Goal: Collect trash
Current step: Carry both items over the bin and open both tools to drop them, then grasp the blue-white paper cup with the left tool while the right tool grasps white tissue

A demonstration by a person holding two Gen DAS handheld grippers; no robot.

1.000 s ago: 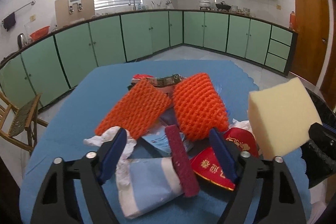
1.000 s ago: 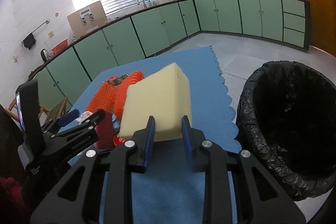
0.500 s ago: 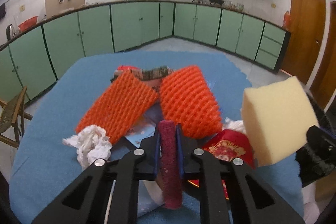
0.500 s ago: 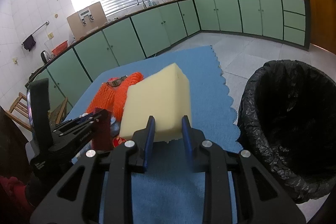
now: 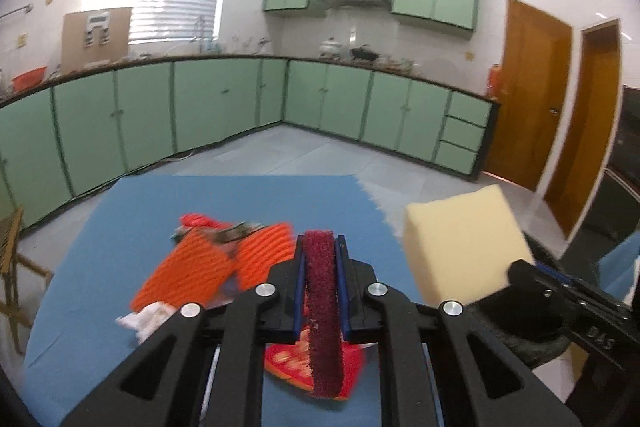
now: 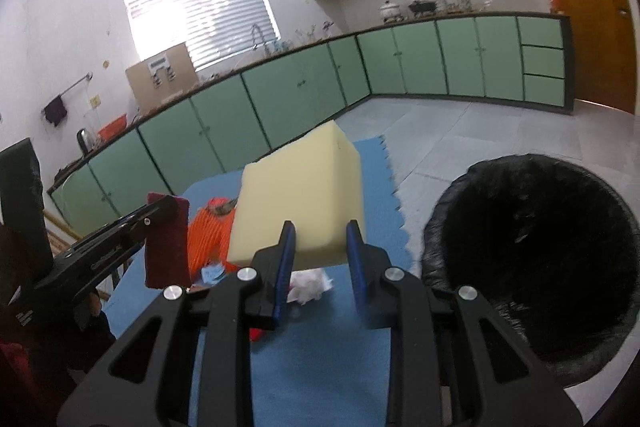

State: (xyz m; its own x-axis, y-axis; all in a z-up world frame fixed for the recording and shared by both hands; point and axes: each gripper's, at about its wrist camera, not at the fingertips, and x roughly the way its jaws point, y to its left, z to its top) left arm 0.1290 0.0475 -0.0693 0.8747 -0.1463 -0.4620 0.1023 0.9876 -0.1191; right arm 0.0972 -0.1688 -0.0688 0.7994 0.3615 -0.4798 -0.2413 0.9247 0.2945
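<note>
My left gripper [image 5: 320,247] is shut on a dark red scouring pad [image 5: 322,311], held edge-on above the blue table; the pad also shows in the right wrist view [image 6: 168,243]. My right gripper [image 6: 320,231] is shut on a pale yellow foam block [image 6: 300,199], held in the air to the right of the left gripper; the block also shows in the left wrist view [image 5: 460,247]. On the table lie two orange mesh sleeves [image 5: 192,271], crumpled white tissue [image 5: 146,319] and a red packet [image 5: 288,359].
A black-lined trash bin [image 6: 532,259] stands off the table's right edge. The blue table cloth [image 5: 240,199] has a scalloped right edge. Green kitchen cabinets [image 5: 224,111] line the far walls. A wooden chair [image 5: 12,259] stands at the left.
My left gripper closed on the dark red pad and lifted it off the table. My right gripper rose with the foam block. Both views now look higher over the table.
</note>
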